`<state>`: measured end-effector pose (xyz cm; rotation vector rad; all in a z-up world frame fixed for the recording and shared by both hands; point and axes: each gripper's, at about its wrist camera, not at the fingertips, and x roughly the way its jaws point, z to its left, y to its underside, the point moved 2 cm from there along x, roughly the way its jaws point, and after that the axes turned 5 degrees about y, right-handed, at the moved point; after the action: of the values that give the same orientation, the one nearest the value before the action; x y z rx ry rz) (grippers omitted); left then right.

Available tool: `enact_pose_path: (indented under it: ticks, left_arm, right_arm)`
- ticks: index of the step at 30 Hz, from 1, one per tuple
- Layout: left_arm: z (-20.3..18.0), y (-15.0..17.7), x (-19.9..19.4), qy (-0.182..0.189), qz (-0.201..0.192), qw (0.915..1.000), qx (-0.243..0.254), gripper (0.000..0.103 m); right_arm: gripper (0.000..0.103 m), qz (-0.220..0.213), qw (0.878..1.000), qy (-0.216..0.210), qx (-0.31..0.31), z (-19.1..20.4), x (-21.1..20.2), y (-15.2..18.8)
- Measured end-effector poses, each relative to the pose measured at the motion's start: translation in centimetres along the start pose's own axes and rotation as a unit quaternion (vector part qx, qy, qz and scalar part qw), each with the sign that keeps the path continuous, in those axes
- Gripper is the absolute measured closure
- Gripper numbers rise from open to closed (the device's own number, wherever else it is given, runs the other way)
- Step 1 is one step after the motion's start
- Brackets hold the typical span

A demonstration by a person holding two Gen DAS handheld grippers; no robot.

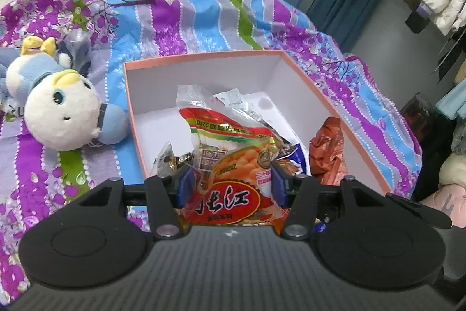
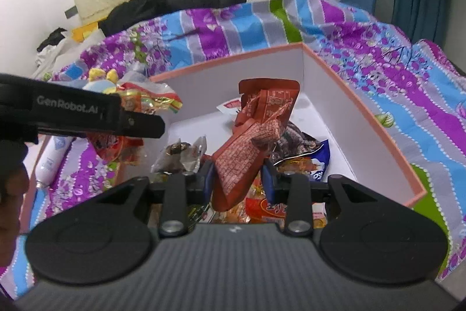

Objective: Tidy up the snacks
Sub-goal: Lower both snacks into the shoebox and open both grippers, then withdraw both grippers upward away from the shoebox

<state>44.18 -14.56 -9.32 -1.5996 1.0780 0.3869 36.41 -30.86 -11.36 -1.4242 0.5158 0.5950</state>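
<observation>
White lettering reading "GenRobot.AI" runs along the black side of the left gripper (image 2: 78, 110), at nine o'clock in the right wrist view. In the left wrist view, the red and yellow snack bag (image 1: 230, 165) clamped at six o'clock carries large white Chinese characters, "长江" legible among them, on a red oval; the smaller print above and below is too blurred to read. Dense print covers the brown-red packet (image 2: 250, 147) at centre, illegible.
</observation>
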Motion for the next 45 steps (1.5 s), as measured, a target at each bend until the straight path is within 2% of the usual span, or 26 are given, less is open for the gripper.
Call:
enact_pose_path:
  ticks: [6,10,14,16,22,30,32,40,45]
  left_arm:
    - [1.1,-0.5,2.9,0.002,0.022,0.9997,-0.007,0.043]
    - [1.5,-0.7,3.3,-0.003,0.019,0.9998,-0.008,0.035]
    - [1.6,-0.9,2.4,-0.012,0.009,0.9999,-0.001,0.029]
    - [1.6,-0.9,1.6,-0.012,0.005,0.9999,-0.005,0.029]
    - [0.5,-0.9,-3.0,-0.016,-0.025,0.9995,0.014,0.028]
    - [-2.0,-0.1,-11.0,-0.016,-0.074,0.9968,0.028,0.028]
    - [-2.4,0.2,-12.9,-0.017,-0.084,0.9958,0.031,0.028]
    - [-4.1,2.4,-19.2,-0.018,-0.118,0.9921,0.038,0.028]
    - [-4.7,4.1,-21.9,-0.018,-0.131,0.9903,0.041,0.028]
  right_arm:
    - [0.064,0.026,1.0,0.0,0.015,-0.9,2.9,0.0]
    - [0.064,0.028,0.999,0.018,0.021,-1.2,3.4,0.1]
    - [0.045,0.024,0.999,0.027,0.025,-1.2,2.8,0.0]
    - [0.045,0.019,0.999,0.026,0.026,-1.2,2.3,0.0]
    - [0.045,-0.007,0.999,0.023,0.024,-0.4,-0.9,-0.6]
    - [0.045,-0.054,0.998,0.013,0.018,1.1,-6.6,-1.6]
    - [0.045,-0.057,0.998,0.022,0.008,1.6,-7.9,-1.8]
    - [0.045,-0.088,0.996,0.017,0.014,2.0,-13.1,-1.8]
    - [0.045,-0.103,0.994,0.013,0.014,2.4,-15.7,-1.2]
